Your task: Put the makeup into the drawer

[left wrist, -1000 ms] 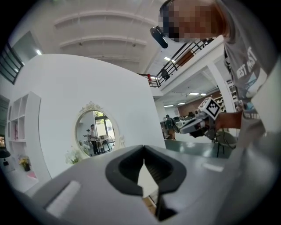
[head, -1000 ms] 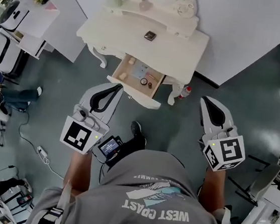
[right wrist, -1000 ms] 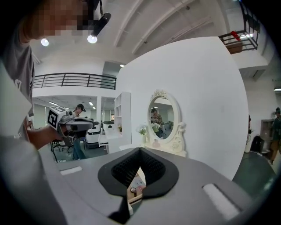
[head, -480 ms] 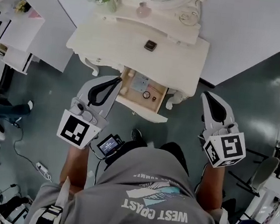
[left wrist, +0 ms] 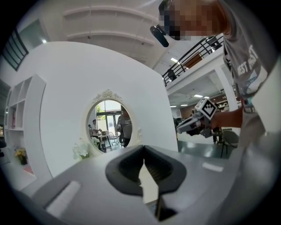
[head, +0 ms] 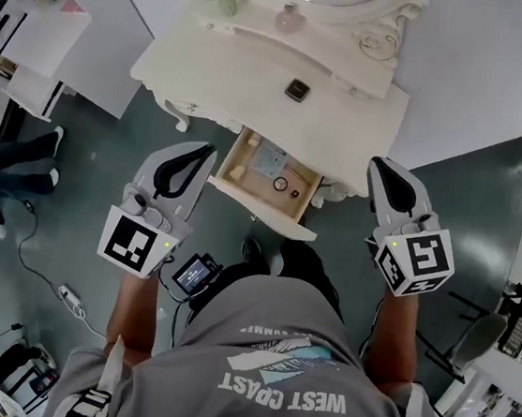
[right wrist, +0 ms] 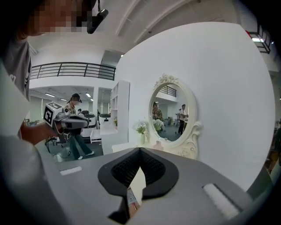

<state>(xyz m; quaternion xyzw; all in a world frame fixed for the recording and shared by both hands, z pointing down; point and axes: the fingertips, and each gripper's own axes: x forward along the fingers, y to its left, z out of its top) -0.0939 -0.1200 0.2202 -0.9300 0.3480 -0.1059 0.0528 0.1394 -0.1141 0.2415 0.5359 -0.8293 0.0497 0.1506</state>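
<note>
Nearest first: the left gripper (head: 209, 152) and the right gripper (head: 380, 167) are both clenched shut with nothing in them, each pair of jaws meeting at the tips in its own view. They have pushed forward over the last second, and the person has stepped in with them. The open light-wood drawer (head: 263, 209) used to sit ahead of the tips. Now it lies right between the two grippers, just beyond the person's feet.

So the approach is nearly done, but nothing is picked up yet. Past the drawer, on the cream-white vanity surface (head: 230, 76), the small dark square item (head: 297, 90) has not budged. It looks like a makeup compact, though it is too small here to be sure. It lies well apart from both grippers, so a gripper will have to open and reach past the drawer.
</note>
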